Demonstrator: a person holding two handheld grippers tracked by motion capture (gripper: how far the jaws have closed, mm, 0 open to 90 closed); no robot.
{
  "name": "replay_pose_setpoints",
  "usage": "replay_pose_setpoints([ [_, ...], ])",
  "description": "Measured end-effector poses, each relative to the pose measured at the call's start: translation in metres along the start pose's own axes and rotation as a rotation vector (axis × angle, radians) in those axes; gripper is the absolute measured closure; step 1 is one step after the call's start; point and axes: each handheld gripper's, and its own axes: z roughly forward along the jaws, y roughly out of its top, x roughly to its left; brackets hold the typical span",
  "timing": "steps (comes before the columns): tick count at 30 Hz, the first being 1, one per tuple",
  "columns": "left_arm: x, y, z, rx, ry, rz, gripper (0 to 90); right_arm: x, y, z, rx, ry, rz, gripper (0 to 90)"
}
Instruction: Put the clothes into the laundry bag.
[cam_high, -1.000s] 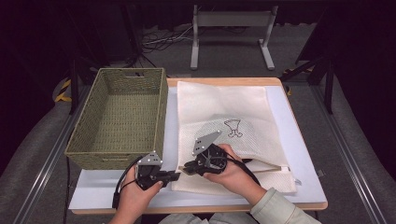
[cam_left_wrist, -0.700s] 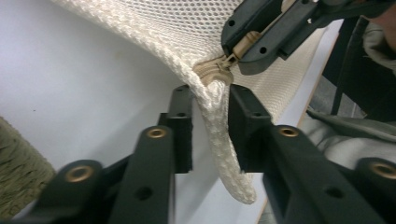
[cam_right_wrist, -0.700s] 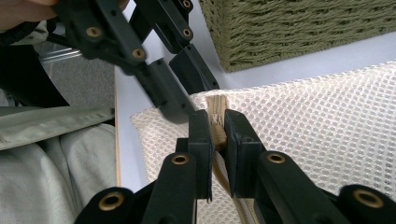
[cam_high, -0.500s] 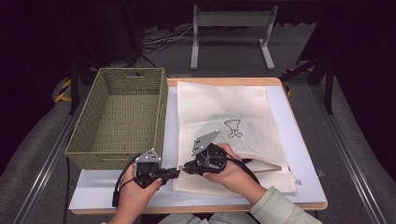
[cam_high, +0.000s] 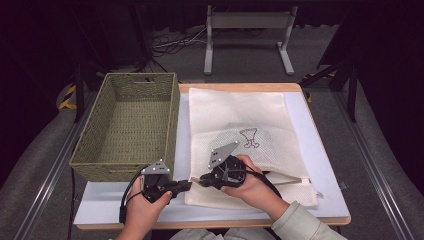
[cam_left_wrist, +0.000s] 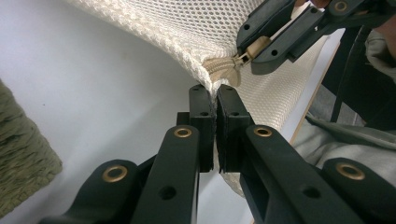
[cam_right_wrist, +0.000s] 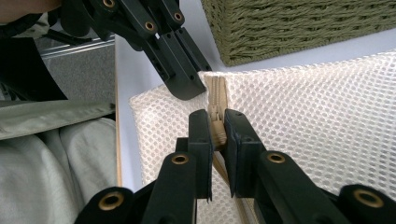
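Evidently two grippers (cam_high: 186, 185) (cam_high: 202, 179), one bag (cam_high: 240, 115).

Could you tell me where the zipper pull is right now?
In the high view, the zipper pull sits at the mesh bag's near-left corner, between the left gripper and right gripper.

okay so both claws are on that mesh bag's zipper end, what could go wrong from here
The left claw pinches only the very corner of the mesh bag, so it could slip free once the zipper is pulled. The right claw holds the small zipper pull; it might pop out, or the zipper may snag on the mesh.
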Motion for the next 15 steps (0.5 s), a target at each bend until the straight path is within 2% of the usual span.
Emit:
replay_pose_setpoints([
  [3,-0.002,0.001,-0.001,-0.004,0.014,0.02,87.0,0.002,-0.001,-0.003,0.001,-0.001,-0.011,81.4],
  [7,-0.003,0.0,-0.002,-0.008,0.003,0.019,87.0,0.002,-0.003,-0.006,-0.001,0.001,-0.007,81.4],
  [10,-0.005,0.001,-0.003,-0.012,0.023,0.041,87.0,0.002,-0.004,-0.008,-0.001,0.003,-0.015,81.4],
  [15,0.001,0.0,-0.008,-0.03,0.025,0.015,86.9,-0.002,-0.009,-0.014,0.007,-0.003,-0.005,81.4],
])
